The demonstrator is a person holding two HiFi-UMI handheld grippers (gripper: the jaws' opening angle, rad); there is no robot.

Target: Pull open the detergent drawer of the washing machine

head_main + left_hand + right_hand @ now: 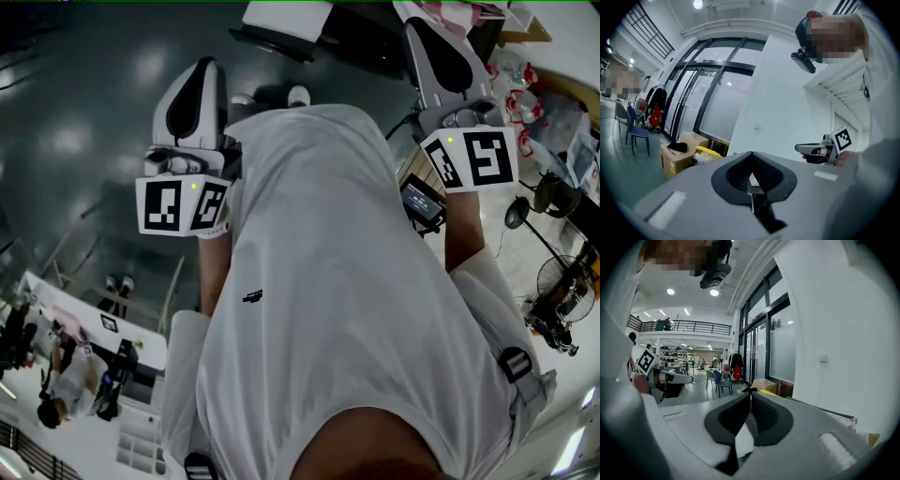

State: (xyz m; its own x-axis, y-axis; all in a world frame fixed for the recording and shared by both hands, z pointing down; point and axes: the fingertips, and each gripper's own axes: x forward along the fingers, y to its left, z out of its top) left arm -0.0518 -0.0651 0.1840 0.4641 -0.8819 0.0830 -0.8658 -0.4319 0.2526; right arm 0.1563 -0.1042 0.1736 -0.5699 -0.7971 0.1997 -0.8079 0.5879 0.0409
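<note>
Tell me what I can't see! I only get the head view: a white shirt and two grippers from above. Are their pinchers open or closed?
Observer: Closed. The left gripper and the right gripper each have their jaws together, with nothing between them.
Operator: Is the washing machine in front of them?
Observer: No view shows one. The left gripper faces a white wall and glass doors.
Operator: Anything on the floor there?
Observer: A cardboard box sits by the glass doors.
</note>
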